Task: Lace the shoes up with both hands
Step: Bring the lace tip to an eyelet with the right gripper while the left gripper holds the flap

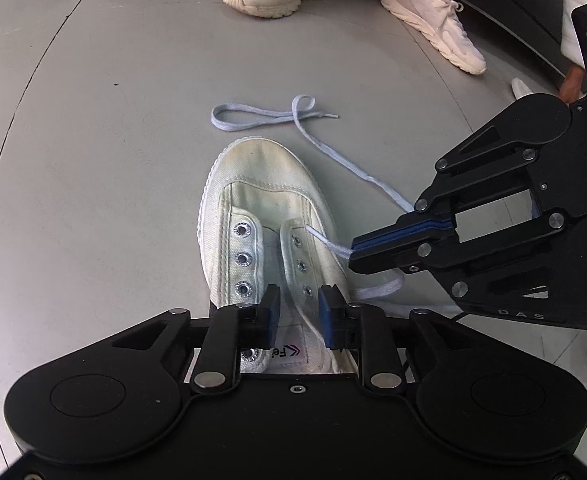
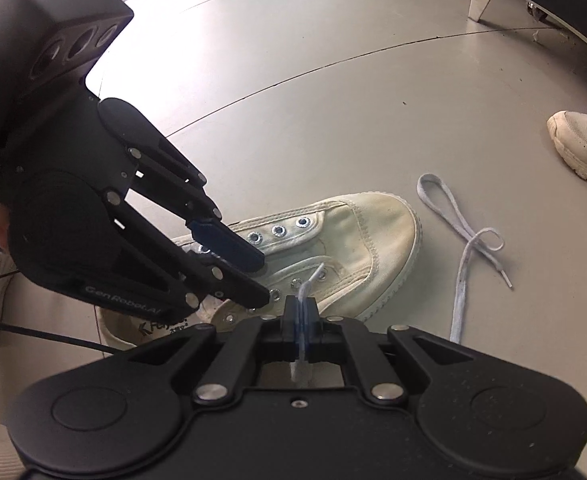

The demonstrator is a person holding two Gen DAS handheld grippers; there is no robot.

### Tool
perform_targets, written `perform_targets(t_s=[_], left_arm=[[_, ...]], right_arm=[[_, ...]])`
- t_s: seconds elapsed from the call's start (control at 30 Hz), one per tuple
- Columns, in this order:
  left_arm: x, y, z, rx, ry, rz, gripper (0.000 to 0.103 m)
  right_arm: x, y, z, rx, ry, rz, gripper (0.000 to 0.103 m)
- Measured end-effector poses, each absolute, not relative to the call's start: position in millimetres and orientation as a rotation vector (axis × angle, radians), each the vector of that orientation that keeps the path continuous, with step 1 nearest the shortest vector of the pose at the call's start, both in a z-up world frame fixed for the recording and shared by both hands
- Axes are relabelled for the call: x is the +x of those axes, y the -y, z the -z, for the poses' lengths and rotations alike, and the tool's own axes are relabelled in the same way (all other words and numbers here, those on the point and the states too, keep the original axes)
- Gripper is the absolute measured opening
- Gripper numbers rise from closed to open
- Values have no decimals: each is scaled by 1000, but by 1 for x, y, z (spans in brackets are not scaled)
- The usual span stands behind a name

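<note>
The right gripper [image 2: 302, 312] is closed on the pale lace [image 1: 333, 160], just beside the white canvas shoe [image 1: 261, 208] on the grey floor [image 1: 113, 140]. The left gripper [image 1: 298, 308] stands open over the shoe's tongue, holding nothing; the lace passes through the top eyelet and its rest lies looped past the toe

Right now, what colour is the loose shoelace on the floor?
Pale blue flat shoelace, clearest in the left wrist view.
</note>
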State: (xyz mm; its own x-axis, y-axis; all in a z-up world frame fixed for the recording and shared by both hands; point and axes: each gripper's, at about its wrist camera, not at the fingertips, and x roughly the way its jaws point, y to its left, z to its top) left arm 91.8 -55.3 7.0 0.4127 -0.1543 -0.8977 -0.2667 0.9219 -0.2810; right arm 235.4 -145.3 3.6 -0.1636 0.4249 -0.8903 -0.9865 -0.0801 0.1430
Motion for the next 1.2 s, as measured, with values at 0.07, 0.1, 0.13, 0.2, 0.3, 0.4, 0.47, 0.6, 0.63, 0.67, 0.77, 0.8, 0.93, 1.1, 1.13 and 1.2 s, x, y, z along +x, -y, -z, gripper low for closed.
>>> perform_targets(t_s=[0.07, 0.1, 0.13, 0.2, 0.3, 0.4, 0.47, 0.6, 0.63, 0.67, 0.77, 0.8, 0.93, 1.1, 1.13, 1.2], left_arm=[[93, 55, -3, -417, -1156, -76, 20], [93, 54, -2, -422, -1153, -77, 20], [93, 54, -1, -424, -1151, -75, 19], [93, 53, 1, -418, -1151, -68, 16], [91, 55, 2, -409, -1148, -68, 13], [93, 59, 2, -379, -1145, -65, 13], [95, 62, 2, -370, -1142, -63, 13], [94, 64, 2, -361, -1126, -61, 13], [93, 65, 2, -354, -1121, -59, 12], [93, 67, 1, -343, -1115, -55, 11], [90, 68, -4, -324, -1099, -46, 7], [89, 68, -5, -321, -1097, -43, 7], [88, 70, -7, -310, -1093, -38, 6], [87, 70, -7, -307, -1090, -35, 6], [87, 71, -7, -306, -1090, -34, 6], [87, 71, -7, -301, -1090, -32, 6]], right_arm=[[232, 143, 0, -842, -932, -1525, 4], [231, 144, 3, -842, -922, -1520, 4], [230, 145, 4, -843, -915, -1517, 4], [228, 147, 7, -842, -903, -1511, 4], [224, 153, 10, -833, -894, -1497, 4], [220, 160, 11, -820, -871, -1491, 5], [217, 163, 11, -820, -856, -1487, 5], [207, 166, 8, -874, -822, -1493, 4], [206, 166, 7, -887, -825, -1496, 3], [208, 165, 5, -884, -836, -1500, 3], [215, 163, -7, -880, -862, -1529, 2], [214, 161, -9, -889, -865, -1541, 3], [210, 156, -13, -949, -865, -1588, 2], [207, 153, -11, -1000, -866, -1592, 3], [207, 152, -10, -1011, -866, -1595, 3], [207, 151, -11, -1024, -867, -1602, 3]])
